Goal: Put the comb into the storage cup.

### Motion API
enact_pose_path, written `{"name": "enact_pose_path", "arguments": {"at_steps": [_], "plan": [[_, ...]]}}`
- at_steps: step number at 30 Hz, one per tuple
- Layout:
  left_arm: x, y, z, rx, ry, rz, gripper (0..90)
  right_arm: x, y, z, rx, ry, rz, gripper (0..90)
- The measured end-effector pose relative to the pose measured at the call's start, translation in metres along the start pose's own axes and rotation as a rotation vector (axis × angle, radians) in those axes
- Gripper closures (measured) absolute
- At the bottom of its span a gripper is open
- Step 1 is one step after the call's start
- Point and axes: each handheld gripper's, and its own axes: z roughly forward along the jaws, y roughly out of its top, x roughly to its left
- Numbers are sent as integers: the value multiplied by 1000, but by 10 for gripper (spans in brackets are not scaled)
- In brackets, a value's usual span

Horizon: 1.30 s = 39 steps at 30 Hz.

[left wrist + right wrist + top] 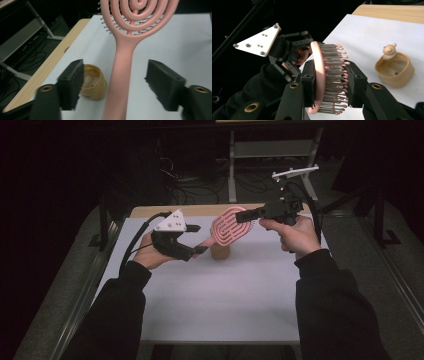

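Two grippers meet over the white tabletop. Your right gripper is clamped across the head of the pink plastic hairbrush with its spiral open-work head and ball-tipped bristles, one jaw on the back, one on the bristle tips. The brush is held off the table, its smooth handle running toward 8 o'clock between your left gripper's jaws, which stand wide apart and clear of it. At 6 o'clock under the brush head, a small tan round cup with a bear figure on its rim sits on the table.
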Motion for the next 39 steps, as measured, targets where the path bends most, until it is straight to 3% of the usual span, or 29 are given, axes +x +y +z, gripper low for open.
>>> {"name": "enact_pose_path", "arguments": {"at_steps": [4,6,10,14,23,31,39], "plan": [[4,-2,-8,-26,2,-51,119,4,5,-4,-1,-11,-13,636],[6,-3,-10,-31,13,-85,5,6,8,-6,-3,-17,-17,636],[13,-12,-18,-73,13,-143,0,9,13,-10,-8,-36,-26,636],[16,-22,-25,-91,28,-169,0,10,17,-15,-21,-57,-30,636],[18,-47,-35,-114,54,-197,0,9,27,-26,-47,-90,-30,635],[16,-66,-39,-125,64,-229,0,7,35,-27,-49,-164,-34,635],[15,-85,-44,-150,80,-266,0,5,38,-31,-54,-181,-26,635]]}}
